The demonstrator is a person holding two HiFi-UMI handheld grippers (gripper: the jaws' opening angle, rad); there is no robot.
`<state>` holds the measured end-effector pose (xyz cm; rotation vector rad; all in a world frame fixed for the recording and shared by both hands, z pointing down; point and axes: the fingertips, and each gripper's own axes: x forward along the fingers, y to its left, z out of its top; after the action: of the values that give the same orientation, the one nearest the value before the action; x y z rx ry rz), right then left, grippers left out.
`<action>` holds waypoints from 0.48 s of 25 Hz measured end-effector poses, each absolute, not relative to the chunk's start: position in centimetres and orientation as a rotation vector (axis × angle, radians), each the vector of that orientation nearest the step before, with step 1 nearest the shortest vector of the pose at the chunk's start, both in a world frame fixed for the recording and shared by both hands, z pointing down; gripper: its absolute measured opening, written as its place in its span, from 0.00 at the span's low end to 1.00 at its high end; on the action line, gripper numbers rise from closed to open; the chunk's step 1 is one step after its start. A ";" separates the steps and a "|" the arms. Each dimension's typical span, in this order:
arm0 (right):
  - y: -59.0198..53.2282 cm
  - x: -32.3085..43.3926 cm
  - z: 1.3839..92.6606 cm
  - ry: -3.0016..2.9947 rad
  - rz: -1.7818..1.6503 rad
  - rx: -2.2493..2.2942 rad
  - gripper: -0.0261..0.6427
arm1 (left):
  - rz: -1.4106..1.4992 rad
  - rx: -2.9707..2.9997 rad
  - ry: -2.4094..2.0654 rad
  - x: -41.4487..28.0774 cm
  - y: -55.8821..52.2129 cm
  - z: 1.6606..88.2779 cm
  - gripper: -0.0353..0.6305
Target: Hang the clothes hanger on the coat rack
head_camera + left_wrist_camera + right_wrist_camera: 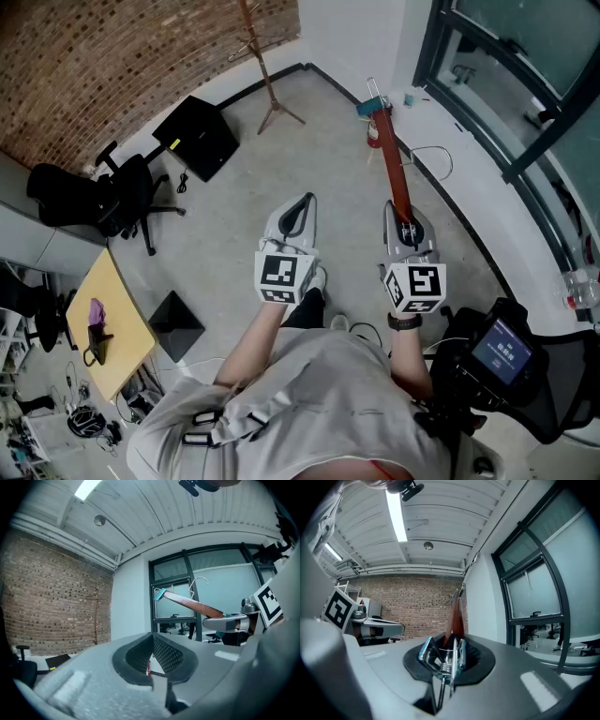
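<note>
Glossy wooden hanger (pixel 391 169), rough brick wall (pixel 94 56)

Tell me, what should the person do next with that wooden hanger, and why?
Probably walk toward the coat rack. The right gripper is shut on one end of the wooden clothes hanger, but the rack stands far off by the brick wall, seemingly well out of reach from here.

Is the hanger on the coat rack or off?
Off: the right gripper holds the hanger; the coat rack stands apart, across the floor.
</note>
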<state>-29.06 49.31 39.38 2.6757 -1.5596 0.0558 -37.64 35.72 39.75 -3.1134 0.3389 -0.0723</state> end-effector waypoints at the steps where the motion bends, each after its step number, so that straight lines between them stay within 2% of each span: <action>1: 48.5 -28.6 39.5 -1.560 0.052 2.670 0.11 | -0.064 -3.113 0.331 -36.9 35.1 39.9 0.05; 12: 38.4 -20.4 41.3 -1.508 0.107 2.651 0.11 | -0.001 -3.149 0.298 -27.9 25.7 40.8 0.05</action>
<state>-20.44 38.44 41.27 2.6508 -1.5076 0.1070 -27.92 25.68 40.78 -3.1492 0.2978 -0.0009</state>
